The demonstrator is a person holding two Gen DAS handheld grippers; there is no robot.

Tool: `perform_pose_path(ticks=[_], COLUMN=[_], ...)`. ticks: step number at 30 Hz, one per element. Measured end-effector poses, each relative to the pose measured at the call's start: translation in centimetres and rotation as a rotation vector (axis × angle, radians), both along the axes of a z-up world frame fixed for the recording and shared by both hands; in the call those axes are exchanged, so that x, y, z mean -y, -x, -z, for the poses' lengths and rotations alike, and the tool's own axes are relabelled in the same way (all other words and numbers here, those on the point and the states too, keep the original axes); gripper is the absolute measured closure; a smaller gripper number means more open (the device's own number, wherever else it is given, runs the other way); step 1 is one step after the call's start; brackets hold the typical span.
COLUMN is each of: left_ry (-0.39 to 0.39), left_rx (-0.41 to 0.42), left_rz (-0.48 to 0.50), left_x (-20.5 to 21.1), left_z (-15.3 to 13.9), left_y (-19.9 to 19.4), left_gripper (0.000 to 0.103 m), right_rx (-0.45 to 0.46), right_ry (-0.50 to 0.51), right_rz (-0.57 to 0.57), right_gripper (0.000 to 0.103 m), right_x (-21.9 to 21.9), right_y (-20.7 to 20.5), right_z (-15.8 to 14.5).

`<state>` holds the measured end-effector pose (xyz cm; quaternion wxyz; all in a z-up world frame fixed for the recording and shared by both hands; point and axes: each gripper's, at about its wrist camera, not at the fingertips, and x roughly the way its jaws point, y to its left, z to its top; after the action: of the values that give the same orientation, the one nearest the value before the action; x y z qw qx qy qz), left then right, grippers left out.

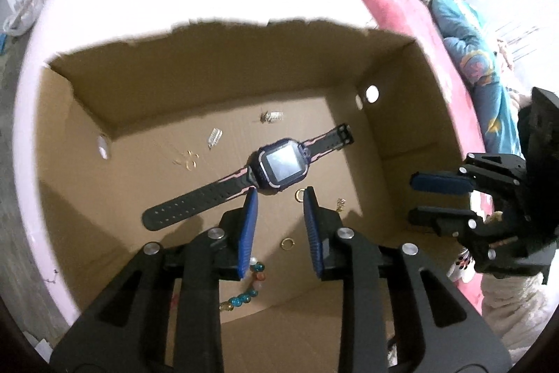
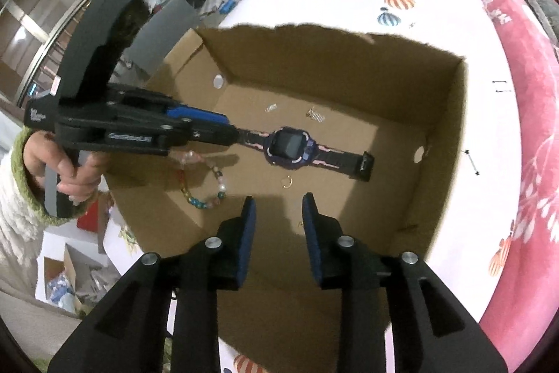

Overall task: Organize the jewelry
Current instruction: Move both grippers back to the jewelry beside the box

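Observation:
A dark smartwatch (image 1: 279,166) with pink-trimmed strap lies flat on the floor of an open cardboard box (image 1: 209,72); it also shows in the right wrist view (image 2: 290,147). My left gripper (image 1: 279,198) is open and empty, hovering above the box just short of the watch; it shows from the side in the right wrist view (image 2: 223,124). My right gripper (image 2: 276,203) is open and empty over the box's near side, and appears at the right of the left wrist view (image 1: 415,198). A bead bracelet (image 2: 202,187), gold rings (image 1: 287,243) (image 2: 286,181) and small silver clips (image 1: 269,117) lie on the box floor.
The box sits on a white cloth with balloon prints (image 2: 398,2). A pink blanket (image 2: 524,93) runs along the right. Small dark pins (image 2: 471,163) lie on the cloth to the right of the box. Room clutter stands at the far left.

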<state>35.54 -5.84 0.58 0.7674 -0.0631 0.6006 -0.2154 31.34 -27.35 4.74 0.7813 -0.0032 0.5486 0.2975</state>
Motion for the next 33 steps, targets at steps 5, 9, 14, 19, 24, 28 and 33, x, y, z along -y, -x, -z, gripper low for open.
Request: perform_pose_path(ticks=[5,9,14,19,24,28,33], left_ry=[0.005,0.022,0.016,-0.014,-0.082,-0.197,-0.284], left_rx=[0.153,0.306,0.454,0.486,0.401,0.303,0.258], left_rz=[-0.006,-0.014,-0.030,-0.062,-0.151,-0.174,-0.177], left_x=[-1.0,-2.4,-3.4,-3.6,-3.2,-1.9,-0.8], left_z=[-4.5,-8.6,-11.0,-9.1,-3.5,2.5,6.3], left_y=[2.9,7.5,14.3,20.6,23.2,23.6,23.2], left_gripper=[0.067,0.052,0.026,0.015,0.014,0.014,0.014], right_rx=[0.106,0.210,0.311,0.330,0.268,0.162,0.175], right_ry=[-0.076,-0.133,-0.198,-0.191,-0.063,0.034,0.207], right_rz=[0.046,0.083,0.120,0.198,0.268,0.322,0.304], right_gripper=[0.055,0.044,0.025,0.018,0.018,0.018,0.018], right_x=[1.7,3.3,5.1,6.7,6.3,5.0,2.5], right_y=[2.5,6.0,11.5,16.0,18.6,19.7,20.6], right_z=[-3.3,-5.8,-7.2,-5.4,-1.2,3.9,7.1])
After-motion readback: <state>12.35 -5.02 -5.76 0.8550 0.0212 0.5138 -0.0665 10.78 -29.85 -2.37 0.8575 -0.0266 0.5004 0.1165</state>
